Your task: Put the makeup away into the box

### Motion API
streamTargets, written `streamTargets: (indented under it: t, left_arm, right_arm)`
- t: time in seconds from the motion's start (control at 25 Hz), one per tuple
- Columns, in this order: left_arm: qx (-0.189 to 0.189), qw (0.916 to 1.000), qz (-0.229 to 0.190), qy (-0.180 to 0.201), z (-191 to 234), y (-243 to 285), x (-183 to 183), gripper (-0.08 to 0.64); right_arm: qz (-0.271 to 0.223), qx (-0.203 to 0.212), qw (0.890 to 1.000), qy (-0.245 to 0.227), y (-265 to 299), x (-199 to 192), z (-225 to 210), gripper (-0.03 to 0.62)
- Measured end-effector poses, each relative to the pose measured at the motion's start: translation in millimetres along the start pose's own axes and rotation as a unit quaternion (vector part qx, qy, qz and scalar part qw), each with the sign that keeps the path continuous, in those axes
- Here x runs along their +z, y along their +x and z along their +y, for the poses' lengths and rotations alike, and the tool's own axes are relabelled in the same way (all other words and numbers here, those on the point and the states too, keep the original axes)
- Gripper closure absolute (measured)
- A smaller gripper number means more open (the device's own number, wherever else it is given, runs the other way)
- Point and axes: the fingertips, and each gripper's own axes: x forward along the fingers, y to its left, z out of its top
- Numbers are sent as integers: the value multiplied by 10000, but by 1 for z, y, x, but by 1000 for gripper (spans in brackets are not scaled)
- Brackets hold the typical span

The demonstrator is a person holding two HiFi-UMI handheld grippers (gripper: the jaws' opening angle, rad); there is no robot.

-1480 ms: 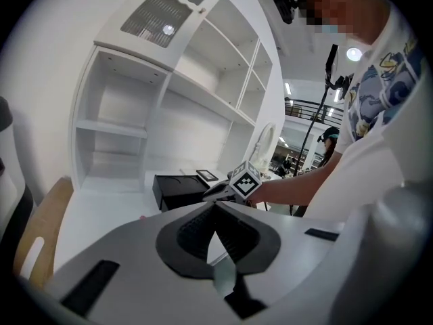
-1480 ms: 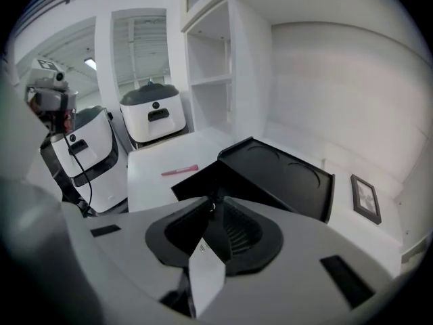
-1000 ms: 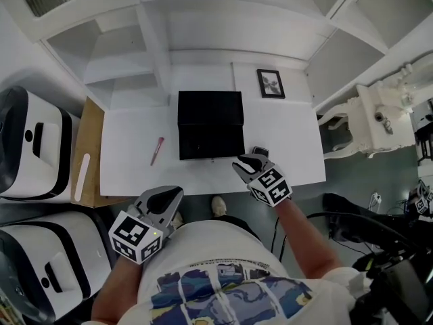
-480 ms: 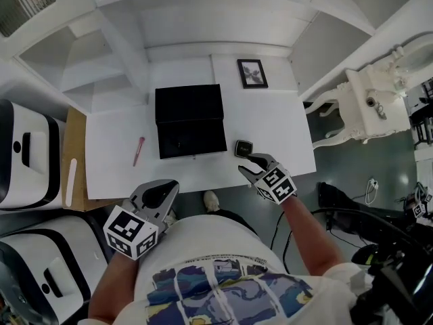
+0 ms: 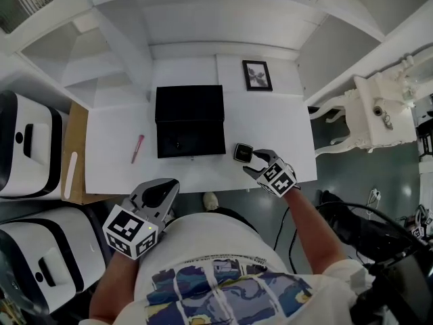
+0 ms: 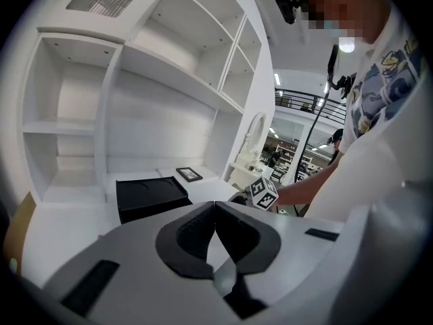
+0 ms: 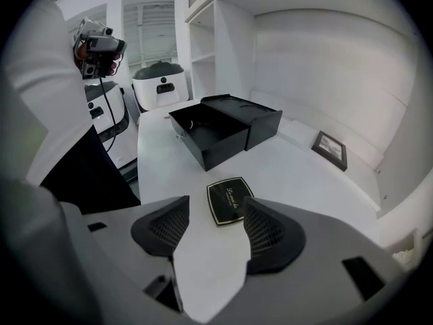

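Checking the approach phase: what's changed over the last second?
The right gripper moved down toward the black compact on the table, its jaws just opening; the compact lies ahead of them, untouched. Nothing was taken or let go. Unchanged: the compact, open black box and pink makeup stick keep their places; the left gripper is shut and empty, low by the torso.

This looks like a home corner staged inside a large lab hall. White built-in shelves [image 5: 88, 53] rise behind the white table [image 5: 270, 124], and a framed picture [image 5: 257, 74] stands on it. A carved white dressing table [image 5: 379, 114] stands to its right and bulky white machines [image 5: 27, 147] to its left. Beyond is a railed gallery [image 6: 298, 101].
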Motion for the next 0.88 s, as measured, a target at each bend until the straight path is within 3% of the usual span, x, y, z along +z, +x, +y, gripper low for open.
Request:
streamTargets:
  t: [0.48,0.88]
  left_arm:
    - [534,9983,-69,-207,1,1,-1,546]
    - [749,9967,-74,-298,3,0,-2,546]
  right_arm:
    - [340,641,9959,-541,33,3,-7,270]
    - [752,943,9898,-763,50,-4,-8,265]
